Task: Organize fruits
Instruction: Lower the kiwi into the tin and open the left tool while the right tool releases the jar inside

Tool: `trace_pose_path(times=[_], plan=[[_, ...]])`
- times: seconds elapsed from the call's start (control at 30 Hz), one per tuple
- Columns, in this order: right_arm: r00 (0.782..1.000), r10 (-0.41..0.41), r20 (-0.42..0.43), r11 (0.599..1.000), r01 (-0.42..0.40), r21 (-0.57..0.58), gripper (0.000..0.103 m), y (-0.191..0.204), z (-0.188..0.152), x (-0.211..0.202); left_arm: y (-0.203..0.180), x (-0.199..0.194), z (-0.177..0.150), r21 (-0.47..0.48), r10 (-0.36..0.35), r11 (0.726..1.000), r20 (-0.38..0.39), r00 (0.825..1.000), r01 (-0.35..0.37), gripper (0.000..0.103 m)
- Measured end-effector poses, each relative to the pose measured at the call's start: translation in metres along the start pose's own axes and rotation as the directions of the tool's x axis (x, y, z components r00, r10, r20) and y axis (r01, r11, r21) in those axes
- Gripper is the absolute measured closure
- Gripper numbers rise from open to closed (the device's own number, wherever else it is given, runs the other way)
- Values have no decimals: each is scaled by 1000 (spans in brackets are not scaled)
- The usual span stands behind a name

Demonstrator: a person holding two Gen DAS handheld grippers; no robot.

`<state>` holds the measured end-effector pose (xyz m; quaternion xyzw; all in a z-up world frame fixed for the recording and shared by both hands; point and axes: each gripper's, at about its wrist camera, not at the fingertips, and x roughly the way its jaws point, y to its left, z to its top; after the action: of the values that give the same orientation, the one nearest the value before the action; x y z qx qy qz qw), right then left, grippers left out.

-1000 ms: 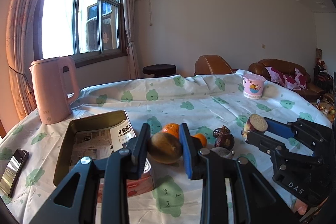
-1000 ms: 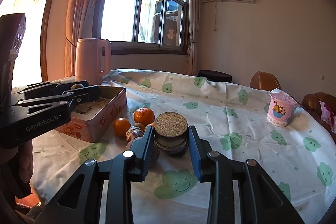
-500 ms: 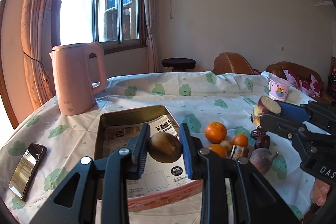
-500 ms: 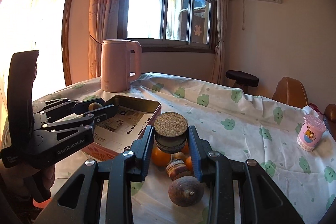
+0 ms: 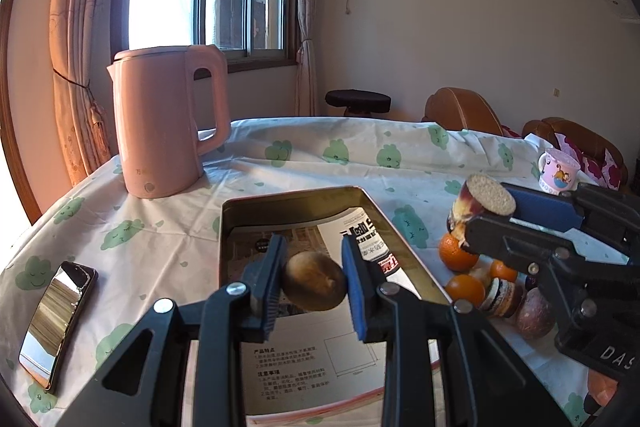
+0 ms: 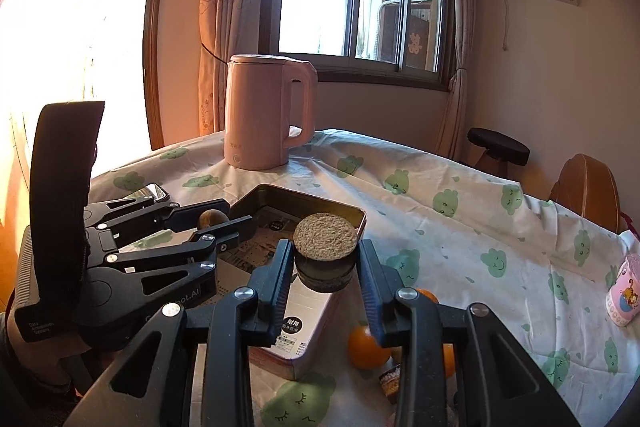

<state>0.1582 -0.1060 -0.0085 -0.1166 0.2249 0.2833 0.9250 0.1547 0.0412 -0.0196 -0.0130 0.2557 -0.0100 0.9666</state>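
My left gripper (image 5: 312, 259) is shut on a round brown fruit (image 5: 314, 287) and hangs over the open metal tin (image 5: 300, 193), which is lined with printed paper. My right gripper (image 6: 325, 259) is shut on a short cut piece of sugarcane (image 6: 326, 247) above the tin's near right corner (image 6: 362, 217). In the left wrist view the right gripper (image 5: 486, 213) sits just right of the tin with the sugarcane piece (image 5: 486, 193). The left gripper (image 6: 230, 215) with the brown fruit (image 6: 212, 218) shows at the left of the right wrist view. Oranges (image 5: 458, 253), a second cane piece (image 5: 500, 301) and a purple fruit (image 5: 534, 313) lie right of the tin.
A pink kettle (image 5: 168, 119) stands behind the tin near the window. A phone (image 5: 56, 319) lies on the cloth at the left edge. A pink cup (image 5: 558, 171) stands far right. The table edge runs close behind the kettle; chairs and a stool lie beyond.
Both grippers have swung left from the fruit pile toward the tin, each keeping its item. The brown fruit is now over the tin's inside, and the sugarcane piece is at its right edge.
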Motion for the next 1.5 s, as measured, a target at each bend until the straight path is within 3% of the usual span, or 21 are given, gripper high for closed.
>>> trace_pose_path(times=[0.63, 1.5], plan=[[995, 26, -95, 1000, -27, -11, 68, 12, 6, 60, 20, 28, 3, -17, 15, 1000, -75, 997, -16, 73], [980, 57, -192, 998, -54, 21, 68, 14, -5, 88, 28, 47, -7, -2, 34, 999, -164, 986, -35, 72]])
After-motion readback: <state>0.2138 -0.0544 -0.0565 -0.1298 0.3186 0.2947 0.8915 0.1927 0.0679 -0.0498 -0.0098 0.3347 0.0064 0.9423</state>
